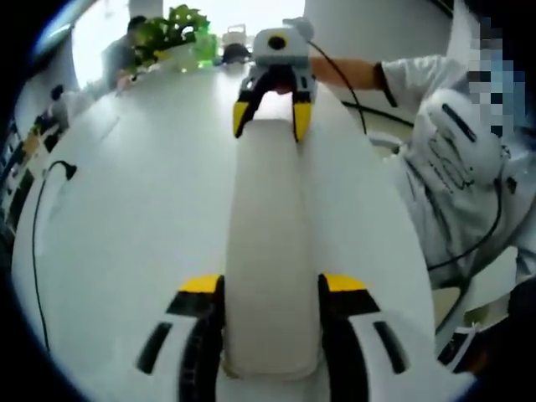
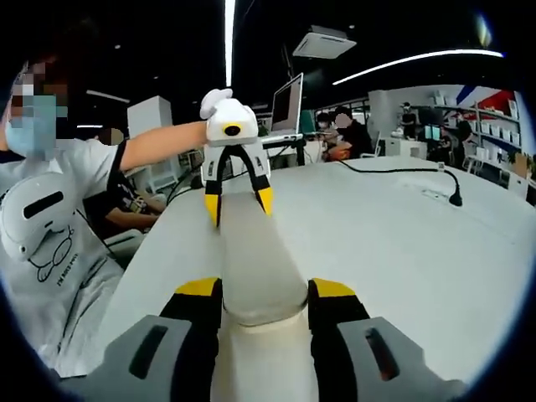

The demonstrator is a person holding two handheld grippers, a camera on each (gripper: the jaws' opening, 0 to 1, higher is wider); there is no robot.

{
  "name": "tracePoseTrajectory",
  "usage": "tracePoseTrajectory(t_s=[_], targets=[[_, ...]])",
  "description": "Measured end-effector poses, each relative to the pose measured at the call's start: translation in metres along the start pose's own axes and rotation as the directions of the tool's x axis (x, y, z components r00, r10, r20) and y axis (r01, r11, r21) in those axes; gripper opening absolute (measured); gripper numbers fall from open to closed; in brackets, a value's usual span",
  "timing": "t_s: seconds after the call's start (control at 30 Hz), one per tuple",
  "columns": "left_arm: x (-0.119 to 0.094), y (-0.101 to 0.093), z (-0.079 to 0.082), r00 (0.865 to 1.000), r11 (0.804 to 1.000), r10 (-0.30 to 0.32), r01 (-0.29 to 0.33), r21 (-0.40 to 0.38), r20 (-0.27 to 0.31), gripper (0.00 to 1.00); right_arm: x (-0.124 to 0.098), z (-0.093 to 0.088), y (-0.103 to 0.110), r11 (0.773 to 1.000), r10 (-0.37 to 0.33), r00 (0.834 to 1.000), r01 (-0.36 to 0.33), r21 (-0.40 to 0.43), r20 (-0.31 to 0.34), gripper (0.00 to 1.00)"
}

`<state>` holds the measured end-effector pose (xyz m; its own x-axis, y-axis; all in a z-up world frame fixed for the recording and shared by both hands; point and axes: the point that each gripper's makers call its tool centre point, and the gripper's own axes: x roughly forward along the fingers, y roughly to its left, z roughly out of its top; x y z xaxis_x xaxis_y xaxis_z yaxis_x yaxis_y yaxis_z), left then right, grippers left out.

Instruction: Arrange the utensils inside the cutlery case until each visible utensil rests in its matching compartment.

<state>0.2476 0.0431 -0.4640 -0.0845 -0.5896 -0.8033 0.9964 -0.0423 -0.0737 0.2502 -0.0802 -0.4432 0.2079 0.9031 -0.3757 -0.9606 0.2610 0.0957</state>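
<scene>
Near edge, left gripper view: the left gripper (image 1: 272,331) is seen at 6 o'clock, its yellow-tipped black jaws pressed against both sides of one end of a long, off-white, closed plastic cutlery case (image 1: 270,251). The case runs away toward 12 o'clock over the white tabletop (image 1: 142,218). At its far end the right gripper (image 1: 273,107) is met, jaws straddling the case's other end; contact there looks likely but can't be fully confirmed from this view.

Right gripper view gives the mirror: right gripper at 6 o'clock, jaws clamped on the rounded case end; left gripper at 12 o'clock, across the far end. So the case is held betw. both grippers, just above or on the table — which of the two can't be told.

Further out: a black cable (image 1: 38,226) at 9 o'clock, a green potted plant (image 1: 172,29) at 11 o'clock, a person in a white printed T-shirt (image 1: 456,159) at 3 o'clock.

Progress, as judged: early. Lid appears shut, no utensils or compartments are visible, so nothing is sorted yet. Opening the case and placing each utensil is all left to do.
</scene>
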Motion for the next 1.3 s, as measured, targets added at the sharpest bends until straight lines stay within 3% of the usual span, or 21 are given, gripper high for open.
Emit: tracePoseTrajectory(t_s=[0.5, 1.3], targets=[[0.0039, 0.0025, -0.0035, 1.000, 1.000, 0.010, -0.010, 0.010, -0.003, 0.47, 0.0000, -0.0045, -0.0047, 1.000, -0.003, 1.000, 0.003, 0.002, -0.027, 0.42], [0.0036, 0.0009, -0.0060, 0.999, 0.999, 0.031, -0.030, 0.036, -0.026, 0.47, 0.0022, 0.0019, 0.0004, 1.000, -0.010, 1.000, 0.010, -0.013, -0.008, 0.42]])
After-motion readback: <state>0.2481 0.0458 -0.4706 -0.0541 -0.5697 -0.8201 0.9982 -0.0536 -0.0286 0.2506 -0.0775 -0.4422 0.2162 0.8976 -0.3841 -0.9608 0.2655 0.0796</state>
